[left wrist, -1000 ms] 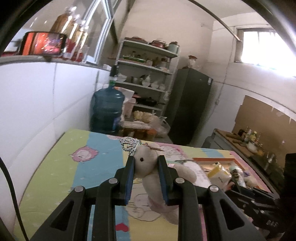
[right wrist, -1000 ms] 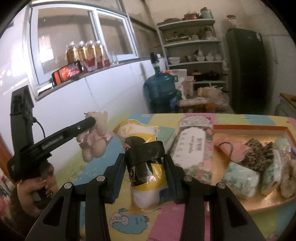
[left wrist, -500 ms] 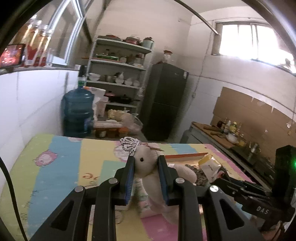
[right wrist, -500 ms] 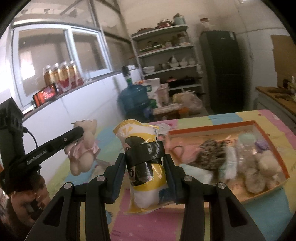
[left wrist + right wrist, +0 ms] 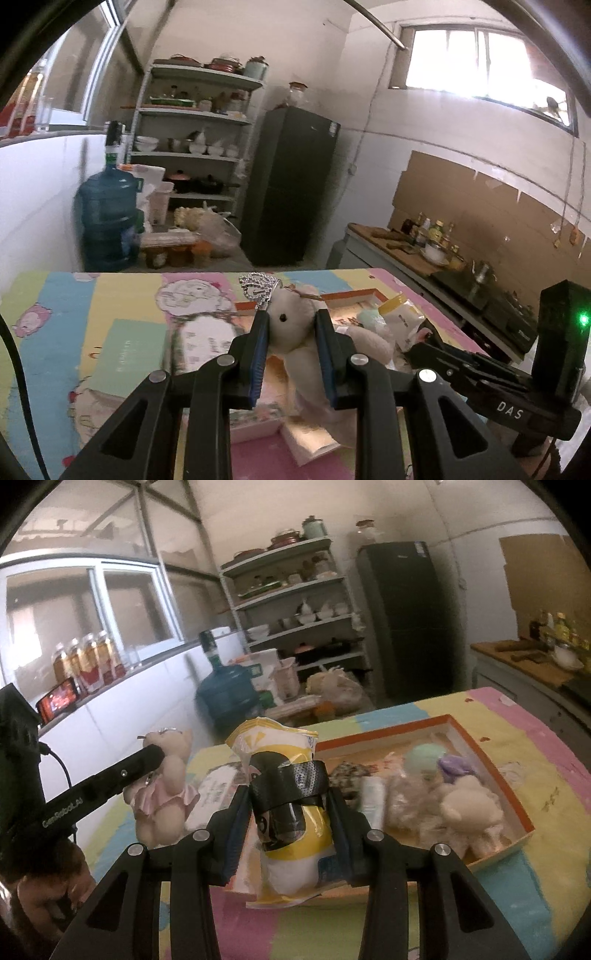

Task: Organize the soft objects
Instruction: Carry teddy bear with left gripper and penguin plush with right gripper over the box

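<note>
Orange-rimmed and shallow, the cardboard tray (image 5: 491, 764) sits on the right part of the bench (image 5: 517, 716), which wears a pastel cartoon-print cloth. Inside it lie soft things packed close: a dark speckled fabric piece (image 5: 349, 771) at the left, a pale rolled cloth (image 5: 373, 801), a mint-green plush ball (image 5: 424, 757), a lilac tuft (image 5: 456, 768) and a fluffy cream plush animal (image 5: 469, 812) at the near right corner.

From left to right: a hand (image 5: 48, 886) grips the black handle of the left gripper (image 5: 291, 332), which reaches level across the bench's left side. Its fingers (image 5: 258, 343) are pinched on the head of a beige teddy bear (image 5: 291, 325) in a pink frilly skirt; the bear hangs limp below them, clear of the bench, with a small silvery crown (image 5: 258, 288) on its head. Beneath it on the bench lies a flat floral packet (image 5: 210, 797).

The right gripper (image 5: 291, 805) points slightly downward at the tray's near left edge. Its fingers (image 5: 341, 812) clamp a crinkly yellow-and-white plastic pouch (image 5: 291, 830), upright, with a black perforated band (image 5: 291, 782) wrapped round its middle. The pouch is held above the tray's near rim.
</note>
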Action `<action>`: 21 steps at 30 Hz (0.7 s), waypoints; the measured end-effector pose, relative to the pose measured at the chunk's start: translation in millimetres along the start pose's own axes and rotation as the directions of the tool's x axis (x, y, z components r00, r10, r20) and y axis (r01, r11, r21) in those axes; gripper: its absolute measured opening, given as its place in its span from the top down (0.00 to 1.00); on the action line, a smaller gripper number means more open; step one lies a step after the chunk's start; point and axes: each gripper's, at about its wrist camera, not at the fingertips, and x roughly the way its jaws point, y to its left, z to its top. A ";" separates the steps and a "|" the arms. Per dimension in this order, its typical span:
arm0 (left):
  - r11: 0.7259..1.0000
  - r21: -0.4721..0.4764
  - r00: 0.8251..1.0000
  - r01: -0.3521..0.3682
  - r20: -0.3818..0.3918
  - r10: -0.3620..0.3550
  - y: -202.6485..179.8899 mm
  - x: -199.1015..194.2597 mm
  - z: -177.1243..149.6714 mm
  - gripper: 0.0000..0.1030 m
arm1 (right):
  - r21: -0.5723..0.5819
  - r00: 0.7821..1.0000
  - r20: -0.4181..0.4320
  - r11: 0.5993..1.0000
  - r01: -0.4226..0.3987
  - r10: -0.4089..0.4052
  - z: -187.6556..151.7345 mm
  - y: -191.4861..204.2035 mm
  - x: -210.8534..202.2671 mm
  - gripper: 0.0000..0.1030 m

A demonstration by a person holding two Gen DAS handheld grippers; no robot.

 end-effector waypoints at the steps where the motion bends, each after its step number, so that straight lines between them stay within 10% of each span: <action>1: 1.000 0.001 1.000 0.003 -0.005 -0.003 -2.7 3.3 -0.4 0.75 | 0.003 1.000 0.000 1.000 0.004 -0.004 -0.4 -2.2 -0.1 0.58; 21: 0.999 0.018 0.992 0.046 -0.120 -0.044 -42.3 84.4 -11.9 0.75 | 0.086 0.998 -0.018 0.994 0.065 -0.064 2.4 -75.6 13.9 0.58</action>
